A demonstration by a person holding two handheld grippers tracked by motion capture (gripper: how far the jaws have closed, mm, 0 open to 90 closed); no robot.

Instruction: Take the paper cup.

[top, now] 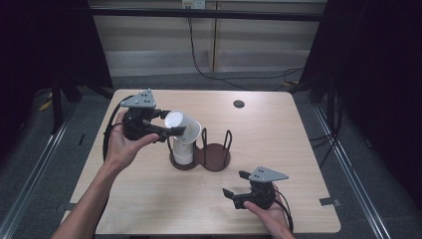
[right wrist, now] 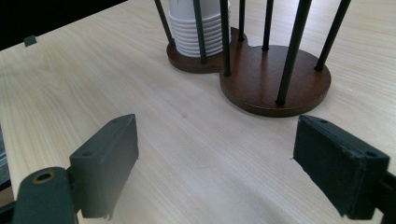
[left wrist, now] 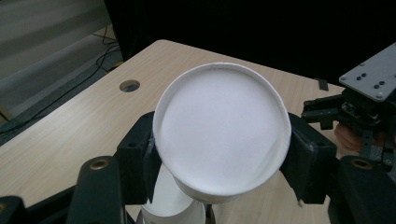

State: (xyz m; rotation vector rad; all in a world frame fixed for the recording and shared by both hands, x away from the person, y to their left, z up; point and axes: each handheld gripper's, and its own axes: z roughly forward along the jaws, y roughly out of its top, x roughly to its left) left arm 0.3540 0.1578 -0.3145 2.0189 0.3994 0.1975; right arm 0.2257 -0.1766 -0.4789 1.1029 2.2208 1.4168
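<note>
A cup stack (top: 183, 149) stands in the left ring of the holder (top: 215, 157) at table (top: 278, 134) centre.

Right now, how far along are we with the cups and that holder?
Done: a stack of cups stands in one ring of the wooden holder. In hand: the left gripper is clamped on a white cup, tilted above that stack. Left: whether it is going on or coming off, I cannot tell; the holder's other ring is empty, and the right gripper hangs open near it.
</note>
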